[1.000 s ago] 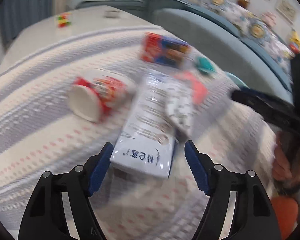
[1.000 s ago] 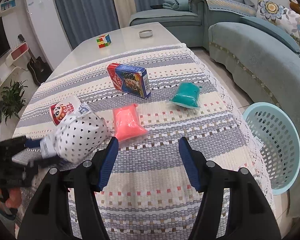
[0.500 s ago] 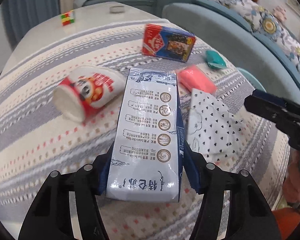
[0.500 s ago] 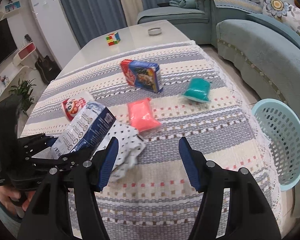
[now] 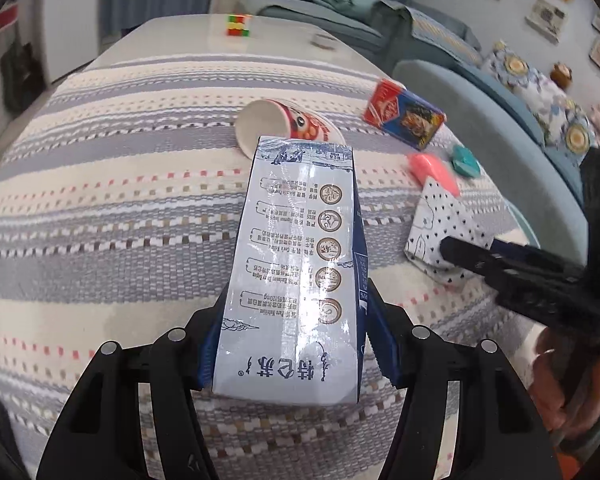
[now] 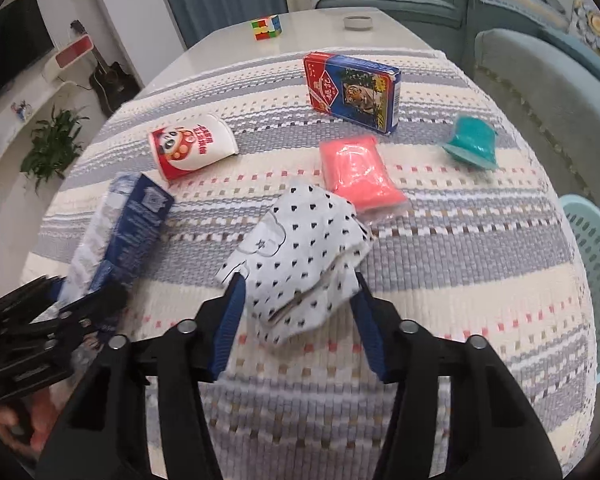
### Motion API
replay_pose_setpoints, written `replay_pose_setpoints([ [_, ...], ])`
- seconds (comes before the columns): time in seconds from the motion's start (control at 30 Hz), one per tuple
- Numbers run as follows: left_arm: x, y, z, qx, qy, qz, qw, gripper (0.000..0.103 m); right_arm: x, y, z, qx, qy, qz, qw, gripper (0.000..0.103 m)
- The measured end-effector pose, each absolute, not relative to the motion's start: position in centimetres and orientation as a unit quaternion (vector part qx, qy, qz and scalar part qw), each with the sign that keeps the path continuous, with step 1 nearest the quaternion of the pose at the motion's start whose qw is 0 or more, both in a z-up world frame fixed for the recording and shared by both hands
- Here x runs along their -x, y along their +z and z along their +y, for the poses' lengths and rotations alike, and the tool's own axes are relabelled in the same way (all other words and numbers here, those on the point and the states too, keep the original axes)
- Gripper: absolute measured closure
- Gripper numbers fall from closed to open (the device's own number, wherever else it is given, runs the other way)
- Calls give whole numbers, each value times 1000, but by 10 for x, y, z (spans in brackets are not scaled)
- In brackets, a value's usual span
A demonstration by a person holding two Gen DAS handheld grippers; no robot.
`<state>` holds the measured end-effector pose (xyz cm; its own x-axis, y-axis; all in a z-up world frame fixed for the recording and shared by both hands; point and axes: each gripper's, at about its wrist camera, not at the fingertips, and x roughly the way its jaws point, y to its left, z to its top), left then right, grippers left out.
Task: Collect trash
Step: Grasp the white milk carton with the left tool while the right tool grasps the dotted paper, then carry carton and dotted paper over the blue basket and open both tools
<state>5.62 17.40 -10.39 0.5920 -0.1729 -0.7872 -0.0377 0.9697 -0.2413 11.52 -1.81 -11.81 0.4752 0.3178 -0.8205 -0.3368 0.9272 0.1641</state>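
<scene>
2 grippers loaded: left gripper point(image 5: 296, 344) clamps the milk carton point(image 5: 296, 264), long axis along its fingers. Right gripper point(image 6: 298, 320) straddles the spotted bag point(image 6: 300, 264), grip unclear. Basket point(image 6: 592, 280) is right of the bag, so right arm is nearer.

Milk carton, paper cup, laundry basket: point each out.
milk carton point(image 5: 296, 280), left wrist view, printed top face.
paper cup point(image 6: 192, 148), right wrist view, printed side wall.
laundry basket point(image 6: 592, 264), right wrist view, lattice wall.

The left tool point(image 5: 296, 344) is clamping a blue-and-white milk carton point(image 5: 300, 272) by its sides, lifting it over the striped desk point(image 5: 112, 184). Beyond it a paper cup point(image 5: 276, 124) is lying tipped, and the right tool point(image 5: 512, 268) is reaching at a polka-dot wrapper point(image 5: 440, 220).
</scene>
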Motion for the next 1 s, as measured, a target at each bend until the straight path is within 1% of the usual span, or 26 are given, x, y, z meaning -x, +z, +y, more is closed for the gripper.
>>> replay_pose_setpoints([
  [0.07, -54, -104, 174, 119, -29, 445, 887, 45, -117, -124, -12, 23, 187, 473, 861, 62],
  [0.1, -53, -104, 174, 120, -27, 443, 888, 45, -116, -124, -9, 38, 184, 464, 866, 69],
  [0.13, -54, -104, 173, 119, -26, 443, 888, 44, -115, -124, -7, 44, 185, 460, 867, 78],
  [0.23, -48, -103, 173, 118, -20, 437, 891, 45, -112, -122, -4, 50, 197, 453, 868, 91],
  [0.33, -46, -100, 172, 126, -28, 431, 893, 45, -107, -117, -4, 57, 207, 441, 872, 100],
  [0.47, -48, -84, 162, 123, -40, 407, 904, 45, -96, -95, -14, 54, 204, 408, 888, 101],
  [0.63, -55, -47, 135, 113, -76, 370, 919, 45, -86, -54, -50, 15, 168, 347, 922, 101],
  [0.8, -72, -11, 84, 88, -125, 335, 930, 45, -86, -31, -100, -27, 114, 309, 944, 101],
  [1.0, -96, 13, 10, 57, -180, 312, 931, 45, -94, -24, -190, -75, 39, 301, 950, 101],
])
